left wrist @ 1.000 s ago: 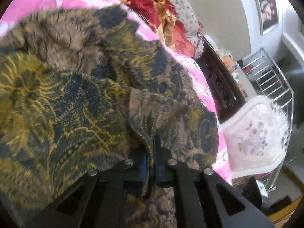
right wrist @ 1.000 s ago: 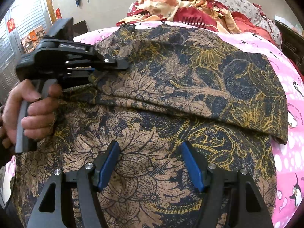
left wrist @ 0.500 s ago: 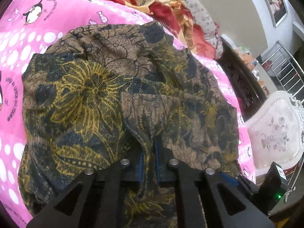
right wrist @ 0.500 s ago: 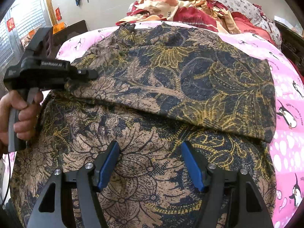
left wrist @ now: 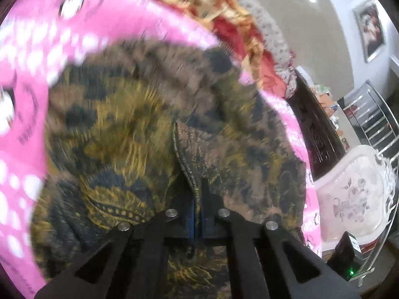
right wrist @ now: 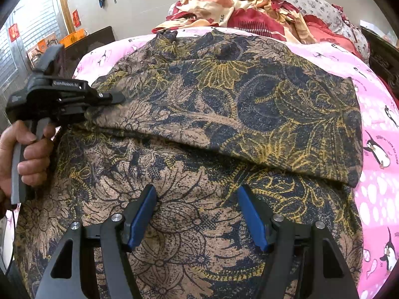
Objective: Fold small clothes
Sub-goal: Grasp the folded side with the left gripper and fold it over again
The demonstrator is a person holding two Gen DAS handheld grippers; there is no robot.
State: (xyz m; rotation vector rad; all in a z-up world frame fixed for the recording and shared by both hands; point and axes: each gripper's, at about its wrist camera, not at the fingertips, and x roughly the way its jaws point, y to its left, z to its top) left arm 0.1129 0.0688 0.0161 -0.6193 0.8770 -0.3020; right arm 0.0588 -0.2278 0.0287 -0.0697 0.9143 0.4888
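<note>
A brown, navy and yellow floral garment lies spread on the pink penguin bedsheet, with its far part folded over toward me. My left gripper is shut on a hemmed edge of the garment; it also shows in the right wrist view at the garment's left side, held by a hand. My right gripper is open and empty, its blue pads just above the near part of the garment.
A heap of red and cream cloth and a grey floral pillow lie at the bed's far end. A dark wooden bed frame, a white ornate chair and a metal rack stand beside the bed.
My left gripper has dragged the held edge leftward across the garment, widening the fold, and the left view is now blurred from motion. My right gripper has stayed still and open.
</note>
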